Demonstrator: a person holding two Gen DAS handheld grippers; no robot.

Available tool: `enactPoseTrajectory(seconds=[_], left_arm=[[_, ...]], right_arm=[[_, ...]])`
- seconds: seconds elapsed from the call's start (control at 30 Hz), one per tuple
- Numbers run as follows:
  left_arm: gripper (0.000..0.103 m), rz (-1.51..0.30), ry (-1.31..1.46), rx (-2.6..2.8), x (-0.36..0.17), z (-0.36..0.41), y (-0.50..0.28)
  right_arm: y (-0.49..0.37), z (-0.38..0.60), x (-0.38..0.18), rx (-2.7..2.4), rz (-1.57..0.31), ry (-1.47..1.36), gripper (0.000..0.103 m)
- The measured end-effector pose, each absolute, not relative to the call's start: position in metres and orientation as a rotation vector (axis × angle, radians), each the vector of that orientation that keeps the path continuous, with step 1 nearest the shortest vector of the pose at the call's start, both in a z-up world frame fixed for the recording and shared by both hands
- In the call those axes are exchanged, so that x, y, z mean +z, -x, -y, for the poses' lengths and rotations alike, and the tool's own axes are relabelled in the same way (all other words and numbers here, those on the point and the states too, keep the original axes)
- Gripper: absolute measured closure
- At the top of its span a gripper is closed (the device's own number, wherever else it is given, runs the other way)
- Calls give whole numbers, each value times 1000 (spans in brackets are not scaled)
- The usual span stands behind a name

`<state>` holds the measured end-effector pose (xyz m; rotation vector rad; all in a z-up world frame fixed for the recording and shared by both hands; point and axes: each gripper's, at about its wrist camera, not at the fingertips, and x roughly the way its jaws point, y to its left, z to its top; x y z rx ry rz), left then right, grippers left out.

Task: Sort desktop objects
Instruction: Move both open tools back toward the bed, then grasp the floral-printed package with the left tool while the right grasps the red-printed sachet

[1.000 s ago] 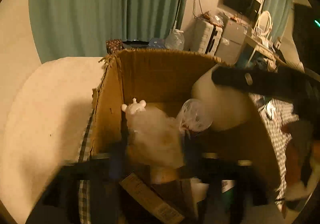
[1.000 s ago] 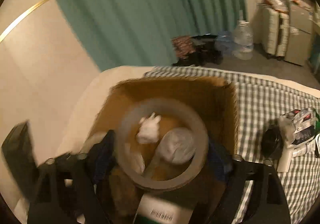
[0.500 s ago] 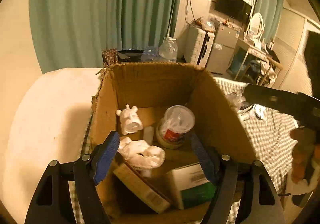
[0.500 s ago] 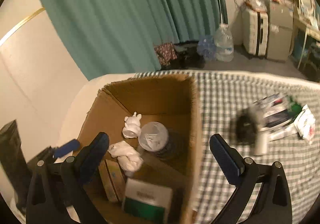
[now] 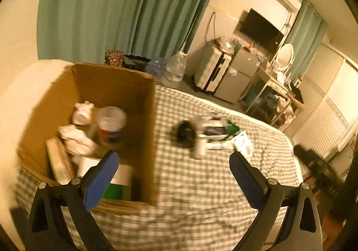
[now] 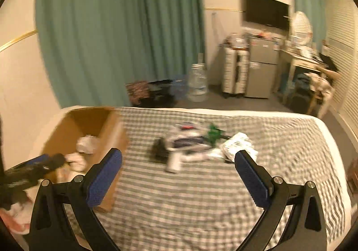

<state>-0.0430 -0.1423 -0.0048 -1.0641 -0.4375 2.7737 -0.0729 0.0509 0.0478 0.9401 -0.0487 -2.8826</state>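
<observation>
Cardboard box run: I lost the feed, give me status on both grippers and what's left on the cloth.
Left gripper just opened wide, empty. Right gripper open, empty. Cardboard box loaded; blurred pile remains on checked cloth. Path clear.

I can read no text from here: the packets on the bed and the boxes blur out.

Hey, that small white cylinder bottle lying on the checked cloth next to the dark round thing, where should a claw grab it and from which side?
Probably across the middle of the small white cylinder bottle, coming down from above. It lies on its side on the checked cloth, so its round body gives two opposite faces. The dark round thing crowds its far end, so stay nearer the free end. The view is blurred, so finer detail is unclear.
</observation>
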Motion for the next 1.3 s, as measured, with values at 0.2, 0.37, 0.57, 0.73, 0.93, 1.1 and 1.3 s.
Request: enactPoseTrajectory(seconds=[0.2,0.37,0.57,0.73,0.93,1.1,1.3], left_arm=[[1,193,1076,2768,-11,62,55],[1,48,1103,2746,-29,23,74],[1,6,1129,2729,-54,5,100],[1,-44,1213,2724,-81,-5,124],[1,-86,1277,2713,-106,-12,151],[1,-76,1302,2708,-119,-19,177],[1,-62,1253,2697,-130,-31,215]], right_arm=[[73,-101,18,-2902,70,-1014,2],[85,-132,-5,-2876,191,-1063,2],[103,-161,-42,-2890,261,-1146,2],[122,-178,-77,-2867,329,-1254,2],[148,-181,-94,-2881,314,-1225,2],[175,-196,-103,-2868,448,-1209,2],[210,-198,-118,-2876,461,-1257,2]])
